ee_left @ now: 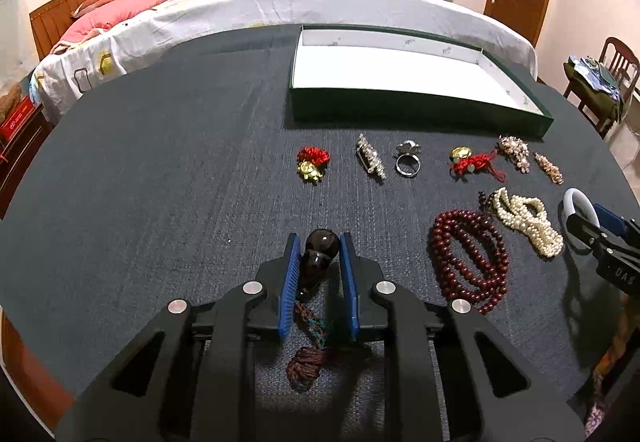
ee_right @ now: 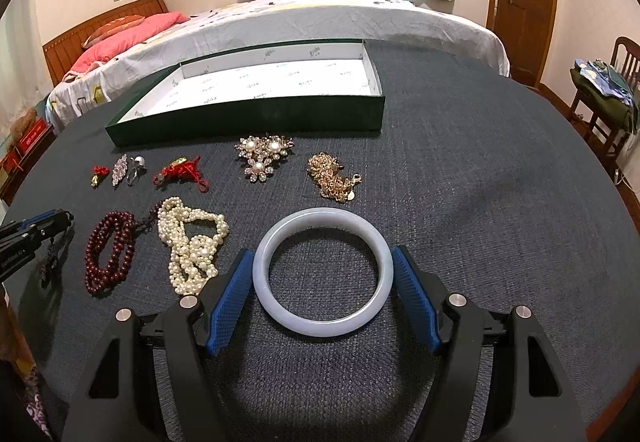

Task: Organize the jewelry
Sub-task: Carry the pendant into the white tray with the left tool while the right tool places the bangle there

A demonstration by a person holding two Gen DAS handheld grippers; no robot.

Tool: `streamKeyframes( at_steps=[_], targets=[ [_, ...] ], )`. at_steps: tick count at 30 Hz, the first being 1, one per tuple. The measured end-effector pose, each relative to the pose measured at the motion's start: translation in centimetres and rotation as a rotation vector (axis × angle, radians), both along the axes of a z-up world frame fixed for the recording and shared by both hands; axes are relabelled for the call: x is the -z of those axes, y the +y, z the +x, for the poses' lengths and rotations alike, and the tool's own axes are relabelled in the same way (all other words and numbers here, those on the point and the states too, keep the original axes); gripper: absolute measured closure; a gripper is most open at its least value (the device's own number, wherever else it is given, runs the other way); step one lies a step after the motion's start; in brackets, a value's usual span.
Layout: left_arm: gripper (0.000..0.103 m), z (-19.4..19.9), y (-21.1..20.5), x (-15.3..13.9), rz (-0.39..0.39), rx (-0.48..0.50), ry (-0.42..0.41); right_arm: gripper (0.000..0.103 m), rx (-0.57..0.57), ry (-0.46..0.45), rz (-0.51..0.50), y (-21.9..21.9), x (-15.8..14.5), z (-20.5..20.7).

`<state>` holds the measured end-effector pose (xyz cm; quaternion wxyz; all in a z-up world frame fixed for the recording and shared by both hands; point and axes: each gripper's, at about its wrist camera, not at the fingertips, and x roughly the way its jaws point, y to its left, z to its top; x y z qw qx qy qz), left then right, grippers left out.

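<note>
My left gripper [ee_left: 319,242] is shut on a dark brown gourd pendant [ee_left: 318,256] whose braided cord and tassel [ee_left: 306,362] trail back on the table. My right gripper [ee_right: 322,258] is shut on a pale white-blue bangle [ee_right: 322,316], its pads touching both sides; it also shows in the left wrist view [ee_left: 580,208]. An open green tray with white lining [ee_left: 416,110] [ee_right: 256,118] stands at the back.
On the dark cloth table lie a dark red bead strand [ee_left: 468,262], pearl strand [ee_left: 528,220], silver ring [ee_left: 408,162], crystal brooch [ee_left: 370,158], two red-knot gold charms [ee_left: 313,164], pearl flower brooch [ee_right: 262,154] and gold chain [ee_right: 332,176]. A bed stands behind.
</note>
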<state>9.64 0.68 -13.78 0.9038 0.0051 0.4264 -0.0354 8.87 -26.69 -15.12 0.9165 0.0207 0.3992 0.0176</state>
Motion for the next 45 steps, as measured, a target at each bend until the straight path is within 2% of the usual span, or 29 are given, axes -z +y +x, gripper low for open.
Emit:
streamKeyframes(
  at_steps=[12,21,25,28,32,36,41,45],
  targets=[
    [0.083,-0.1,-0.5,-2.2,-0.037,0.002,-0.033,0.035,-0.006,-0.05,0.011,0.0,-2.1,-0.3],
    [0.083,2.2,-1.7,-5.0,-0.077,0.036,-0.073,0.035,-0.025,-0.119,0.014,0.3,-5.2,1.7],
    [0.083,4.5,-2.6,-6.7,-0.084,0.06,-0.105,0.035,-0.037,-0.152,0.023,0.3,-6.6,3.8],
    [0.083,6.6,-3.0,-7.6,-0.122,0.079,-0.122,0.035,-0.048,-0.168,0.031,0.2,-7.4,5.7],
    [0.083,10.7,-4.2,-8.3,-0.103,0.096,-0.138,0.035,-0.055,-0.186,0.039,0.5,-8.4,9.1],
    [0.083,14.8,-5.0,-7.8,-0.129,0.105,-0.106,0.035,-0.062,-0.203,0.04,0.9,-9.1,13.0],
    [0.083,20.5,-6.4,-6.7,-0.076,0.103,-0.089,0.035,-0.069,-0.19,0.034,1.3,-9.0,17.7],
    [0.083,24.3,-6.9,-5.6,-0.065,0.092,-0.068,0.035,-0.069,-0.144,0.044,1.1,-7.7,21.6]
  ],
)
